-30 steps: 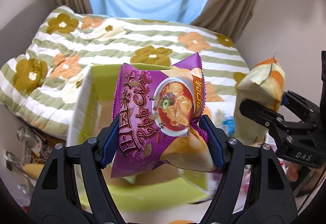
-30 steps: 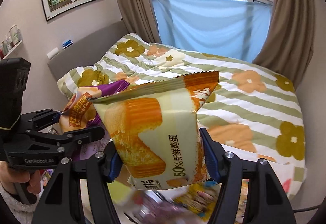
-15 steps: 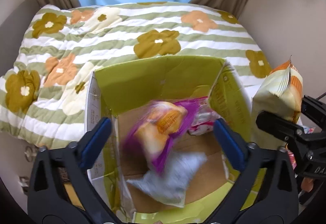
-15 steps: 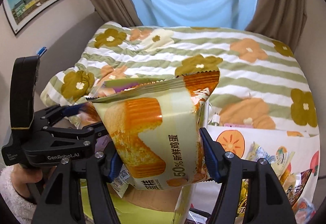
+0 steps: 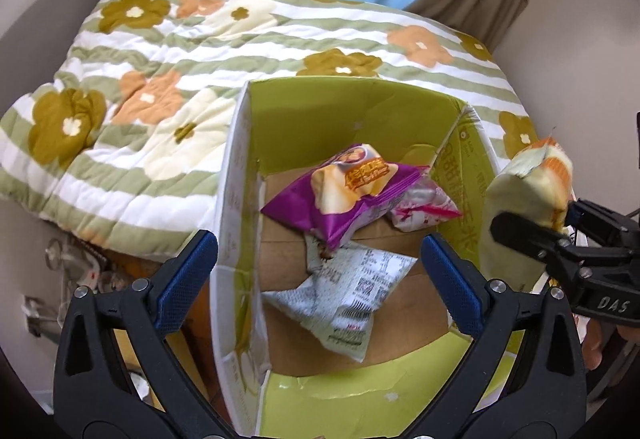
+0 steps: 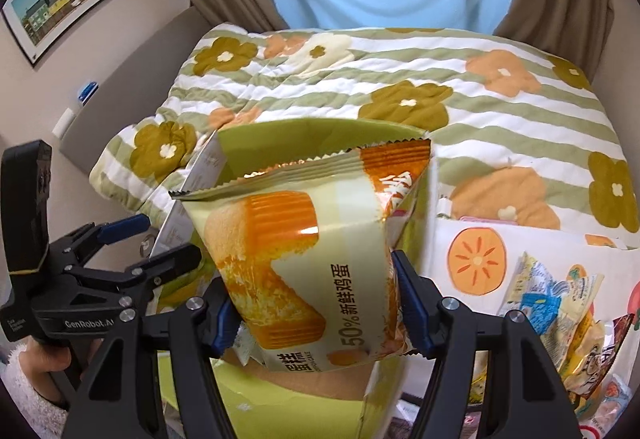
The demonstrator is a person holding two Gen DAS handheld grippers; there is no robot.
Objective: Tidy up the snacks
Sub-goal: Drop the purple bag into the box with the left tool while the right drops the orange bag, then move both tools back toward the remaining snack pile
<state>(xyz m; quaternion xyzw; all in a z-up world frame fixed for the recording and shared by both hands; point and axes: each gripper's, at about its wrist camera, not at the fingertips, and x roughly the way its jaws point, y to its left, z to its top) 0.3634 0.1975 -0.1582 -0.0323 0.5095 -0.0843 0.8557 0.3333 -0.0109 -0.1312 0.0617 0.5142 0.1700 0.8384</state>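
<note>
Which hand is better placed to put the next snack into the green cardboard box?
Right: the right gripper already clamps the orange-and-cream cake packet beside the green cardboard box. The left gripper is open, empty.

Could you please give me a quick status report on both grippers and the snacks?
Left gripper open, empty, above the box. Purple chip bag lies inside. Right gripper shut on the cake packet beside the box. Nothing blocking the opening.

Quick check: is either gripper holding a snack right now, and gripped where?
The right gripper clamps the cake packet across its lower sides. The left gripper is open, holding nothing.
</note>
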